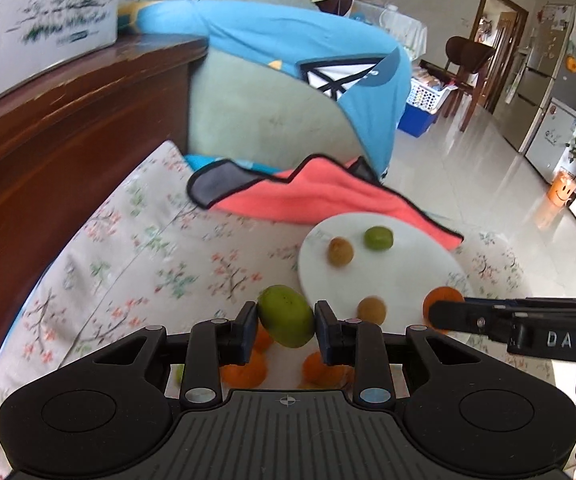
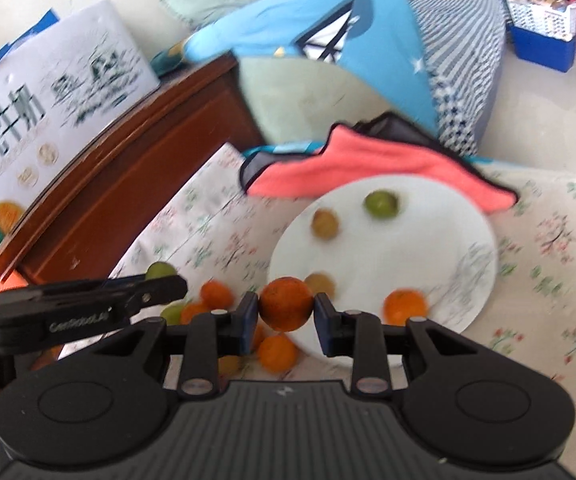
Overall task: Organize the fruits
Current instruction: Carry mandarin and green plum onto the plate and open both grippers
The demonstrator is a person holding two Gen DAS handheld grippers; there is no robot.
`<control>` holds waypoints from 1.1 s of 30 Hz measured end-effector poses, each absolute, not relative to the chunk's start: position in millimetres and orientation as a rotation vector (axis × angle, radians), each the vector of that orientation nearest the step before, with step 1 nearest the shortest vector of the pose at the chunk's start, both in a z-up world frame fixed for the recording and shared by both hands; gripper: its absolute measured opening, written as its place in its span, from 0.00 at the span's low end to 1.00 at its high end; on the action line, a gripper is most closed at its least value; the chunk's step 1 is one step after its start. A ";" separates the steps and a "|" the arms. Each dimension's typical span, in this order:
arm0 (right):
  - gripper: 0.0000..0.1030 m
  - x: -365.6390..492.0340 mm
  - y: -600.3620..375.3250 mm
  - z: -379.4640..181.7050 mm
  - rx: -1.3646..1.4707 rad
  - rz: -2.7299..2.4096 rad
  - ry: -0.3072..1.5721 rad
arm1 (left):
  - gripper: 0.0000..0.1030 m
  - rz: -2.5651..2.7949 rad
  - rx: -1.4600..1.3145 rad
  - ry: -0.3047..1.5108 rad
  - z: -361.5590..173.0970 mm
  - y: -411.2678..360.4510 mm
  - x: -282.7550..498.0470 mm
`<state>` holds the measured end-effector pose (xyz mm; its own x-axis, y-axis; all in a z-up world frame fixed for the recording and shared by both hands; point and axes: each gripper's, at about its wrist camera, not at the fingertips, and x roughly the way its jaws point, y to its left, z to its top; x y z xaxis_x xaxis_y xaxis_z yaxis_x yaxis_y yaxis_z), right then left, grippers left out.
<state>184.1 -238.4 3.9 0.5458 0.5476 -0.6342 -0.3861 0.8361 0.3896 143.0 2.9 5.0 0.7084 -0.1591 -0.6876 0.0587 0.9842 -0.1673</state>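
The left tongs [image 1: 286, 322] are clenching a green fruit [image 1: 286, 321] between their pads, above loose oranges [image 1: 244, 372] lying on the floral cloth [image 1: 148, 264]. The right tongs [image 2: 286, 312] are gripping an orange [image 2: 286, 309] the same way, near the white plate's [image 2: 448, 272] 8 o'clock rim. The plate is already carrying two brownish fruits, a green one [image 2: 382, 205] at 12 o'clock and an orange [image 2: 405, 306] at 6 o'clock. The risk is growing: both fruits are round and held only at their sides (a slight tilt could squeeze one out), and it would be rolling off the soft cloth. The two tongs are also working close together, so they could be knocking each other over the plate.
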 end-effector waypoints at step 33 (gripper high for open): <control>0.30 242.2 -264.0 -29.3 0.296 0.408 0.909 | 0.28 -0.142 -0.142 0.853 -32.0 -56.7 207.0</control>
